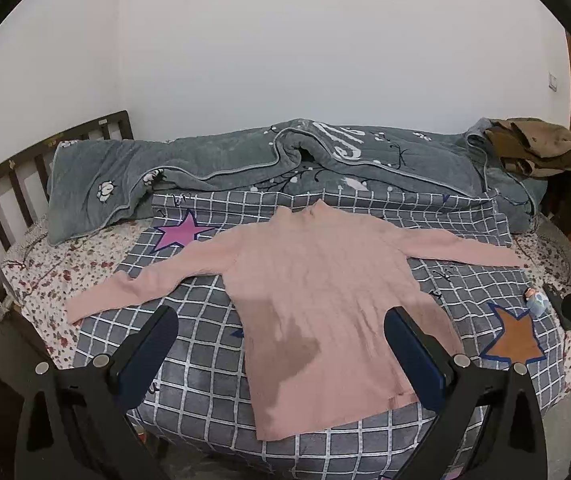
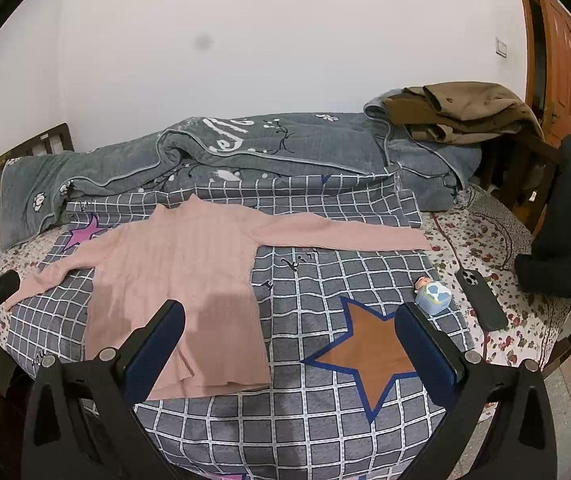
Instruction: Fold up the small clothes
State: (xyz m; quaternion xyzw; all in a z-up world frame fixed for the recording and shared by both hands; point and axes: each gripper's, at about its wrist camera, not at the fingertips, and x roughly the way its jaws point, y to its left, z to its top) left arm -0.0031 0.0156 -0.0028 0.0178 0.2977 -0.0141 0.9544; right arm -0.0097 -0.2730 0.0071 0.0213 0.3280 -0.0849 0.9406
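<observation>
The pink sweater (image 1: 317, 288) lies flat on the bed's checked cover (image 1: 205, 360), sleeves spread wide, ready for folding. The left gripper (image 1: 281, 340) and right gripper (image 2: 291, 332) hover above, jaws wide and empty.

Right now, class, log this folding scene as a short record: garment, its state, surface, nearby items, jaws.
garment: pink long-sleeved top
state: flat, unfolded, both sleeves spread out
surface: grey checked cover on the bed
nearby: phone, small blue figurine, grey quilt
left gripper: jaws open, empty
right gripper: jaws open, empty
</observation>
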